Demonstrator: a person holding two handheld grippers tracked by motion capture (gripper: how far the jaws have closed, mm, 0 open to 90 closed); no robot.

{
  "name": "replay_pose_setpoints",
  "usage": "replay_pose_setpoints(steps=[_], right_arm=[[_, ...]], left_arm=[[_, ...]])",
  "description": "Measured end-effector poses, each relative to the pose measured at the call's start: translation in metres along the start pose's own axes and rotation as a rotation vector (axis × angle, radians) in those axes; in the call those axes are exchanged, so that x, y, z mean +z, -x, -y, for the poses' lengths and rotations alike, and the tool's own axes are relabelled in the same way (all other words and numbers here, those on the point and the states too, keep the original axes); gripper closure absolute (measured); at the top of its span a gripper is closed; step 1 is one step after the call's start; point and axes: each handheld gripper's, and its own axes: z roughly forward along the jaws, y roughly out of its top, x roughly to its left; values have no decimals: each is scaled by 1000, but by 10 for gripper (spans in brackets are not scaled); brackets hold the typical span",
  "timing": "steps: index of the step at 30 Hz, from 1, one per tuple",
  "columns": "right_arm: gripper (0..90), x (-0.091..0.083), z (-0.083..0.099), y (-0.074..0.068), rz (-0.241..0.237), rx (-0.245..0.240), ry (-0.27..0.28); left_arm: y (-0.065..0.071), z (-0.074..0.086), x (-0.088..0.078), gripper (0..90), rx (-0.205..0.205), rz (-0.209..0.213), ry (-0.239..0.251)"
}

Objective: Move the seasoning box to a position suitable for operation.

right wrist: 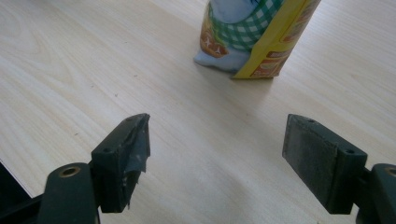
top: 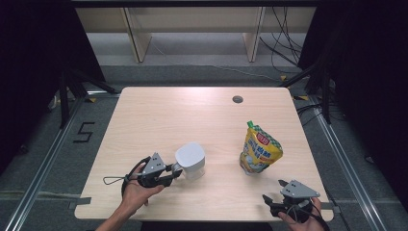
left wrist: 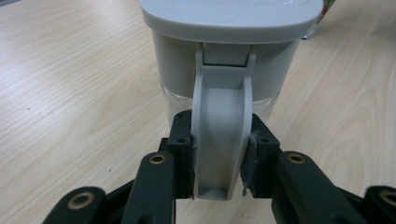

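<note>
High view: left gripper (top: pixel 176 170) clamped on grey jug (top: pixel 191 160) at table (top: pixel 159 115) front left; yellow pouch (top: pixel 260 149) upright, well apart, right; right gripper (top: pixel 275 192) near front edge.
Left gripper view: pads (left wrist: pixel 183 154) pinching jug handle (left wrist: pixel 220 140).
Right gripper view: jaws spread, bare wood between; pouch ahead, unobstructed.

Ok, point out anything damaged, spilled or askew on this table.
The pad on one right gripper finger looks torn and ragged at its edge. The pitcher and the yellow pouch stand upright; nothing is spilled.
</note>
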Motion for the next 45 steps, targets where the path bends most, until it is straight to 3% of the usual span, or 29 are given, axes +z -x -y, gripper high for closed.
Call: replay_pose_setpoints(steps=[2,3,4,11,17,20,21,24,25,28,35,41,44,45], right_arm=[[242,0,0,-2,-2,18,-10],[242,0,0,-2,-2,18,-11],[242,0,0,-2,-1,15,-7],[242,0,0,-1,-1,16,-7],[242,0,0,0,-4,-4,-1],[242,0,0,0,-3,-3,-3],[242,0,0,-2,-4,17,-11],[242,0,0,0,-4,-7,0],[242,0,0,-3,-6,21,-8],[242,0,0,-2,-5,9,-9],[242,0,0,-1,-5,-8,-6],[243,0,0,-1,-3,-9,-4],[242,0,0,-1,-1,-13,-3],[243,0,0,-3,-3,7,-9]], left_arm=[[2,0,-1,683,-16,0,-7],[2,0,-1,683,1,7,-11],[3,0,0,683,-18,10,-3],[12,-1,1,684,23,60,-8],[26,-2,3,683,29,103,-3],[32,-1,4,683,35,141,8],[33,-1,4,683,42,154,6],[40,-2,5,683,59,185,5],[42,-2,5,683,63,192,4],[47,-3,6,683,68,216,1],[42,-3,8,677,80,205,3],[34,-1,7,632,43,182,9],[31,-2,7,628,49,169,6],[30,-1,6,628,43,159,4]])
